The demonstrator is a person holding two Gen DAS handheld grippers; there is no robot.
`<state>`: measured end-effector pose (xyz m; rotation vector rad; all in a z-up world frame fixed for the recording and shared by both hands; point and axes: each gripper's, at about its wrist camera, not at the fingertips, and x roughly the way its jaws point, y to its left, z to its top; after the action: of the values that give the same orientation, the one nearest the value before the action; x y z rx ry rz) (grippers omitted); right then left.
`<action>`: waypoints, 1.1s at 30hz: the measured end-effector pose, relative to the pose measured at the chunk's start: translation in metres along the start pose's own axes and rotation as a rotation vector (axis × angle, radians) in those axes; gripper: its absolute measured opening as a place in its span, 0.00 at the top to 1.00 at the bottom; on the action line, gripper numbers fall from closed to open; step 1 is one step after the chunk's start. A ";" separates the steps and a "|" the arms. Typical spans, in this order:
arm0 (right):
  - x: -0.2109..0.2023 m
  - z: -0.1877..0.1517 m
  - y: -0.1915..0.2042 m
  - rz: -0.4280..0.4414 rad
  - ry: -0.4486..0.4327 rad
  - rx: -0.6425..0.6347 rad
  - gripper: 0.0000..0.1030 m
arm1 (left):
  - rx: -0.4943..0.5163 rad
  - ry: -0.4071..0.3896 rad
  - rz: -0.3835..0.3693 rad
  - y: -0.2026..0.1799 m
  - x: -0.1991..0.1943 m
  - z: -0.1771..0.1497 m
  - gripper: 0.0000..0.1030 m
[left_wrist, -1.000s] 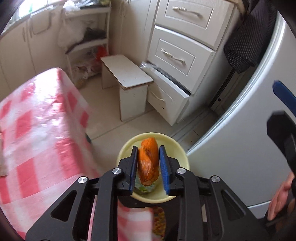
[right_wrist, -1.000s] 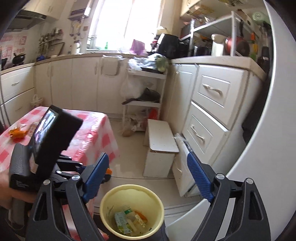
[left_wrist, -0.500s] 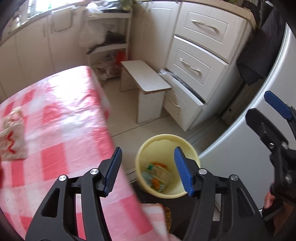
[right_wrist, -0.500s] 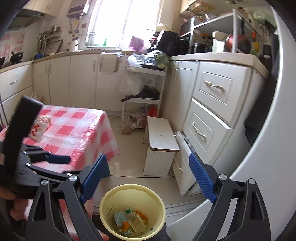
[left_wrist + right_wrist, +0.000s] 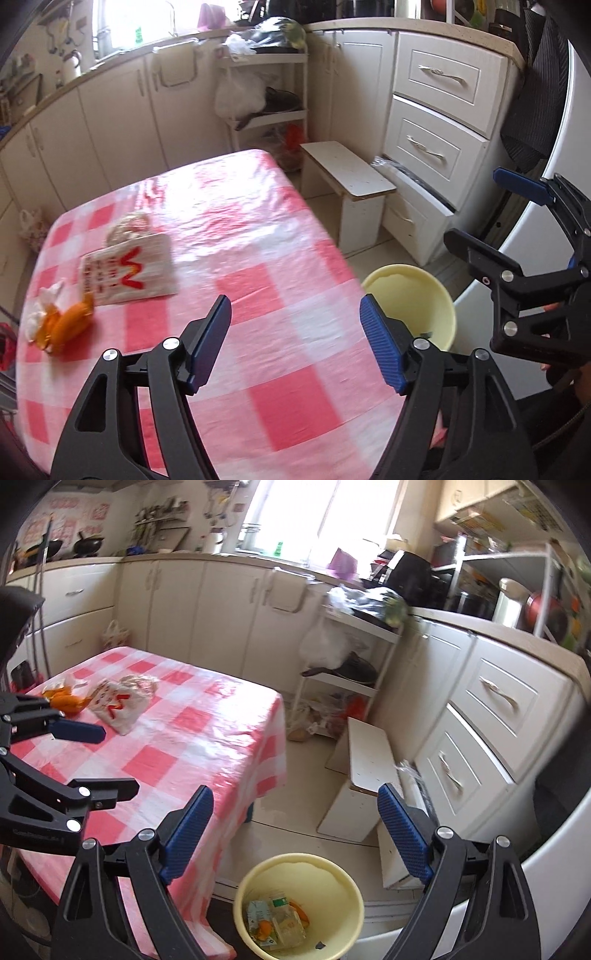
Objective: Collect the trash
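The left gripper (image 5: 295, 338) hangs over the near part of the checked tablecloth (image 5: 236, 236), its 2 blue pads opening with nothing between them. The right gripper (image 5: 295, 829) stands wide apart and empty too, aimed down past the table edge toward the yellow bin (image 5: 334, 880) on the floor, where a few wrappers and orange scraps already lie. What is left to collect sits at the table's far left: a heap of orange peel (image 5: 70, 321) with a crumpled white tissue (image 5: 46, 299) touching it, and just beside them a white paper bag (image 5: 129, 271) with red print, a bunched clear plastic bag (image 5: 129, 223) against its far end. All of it looks light. The peel is likely soft and a bit slick, so a pinch across its thickest curl should hold better than a grip on a thin edge. The paper bag lies flat and will probably crumple; taking it at a raised edge or corner seems wiser than pressing down on the face. The tissue and plastic should squash easily and may snag or drag neighbours along when lifted.
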<state>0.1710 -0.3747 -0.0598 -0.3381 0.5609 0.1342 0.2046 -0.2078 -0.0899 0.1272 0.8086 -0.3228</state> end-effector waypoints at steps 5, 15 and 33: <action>0.007 0.013 0.026 0.044 0.000 -0.044 0.16 | -0.029 -0.005 0.021 0.026 -0.009 -0.008 0.31; 0.018 0.037 0.090 0.145 -0.003 -0.160 0.16 | -0.182 -0.010 0.166 0.137 -0.031 -0.043 0.30; 0.036 0.051 0.161 0.259 0.025 -0.301 0.16 | -0.333 0.079 0.337 0.281 0.006 -0.037 0.31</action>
<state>0.1919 -0.2049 -0.0835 -0.5594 0.6083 0.4679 0.2762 0.0641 -0.1227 -0.0372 0.8922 0.1366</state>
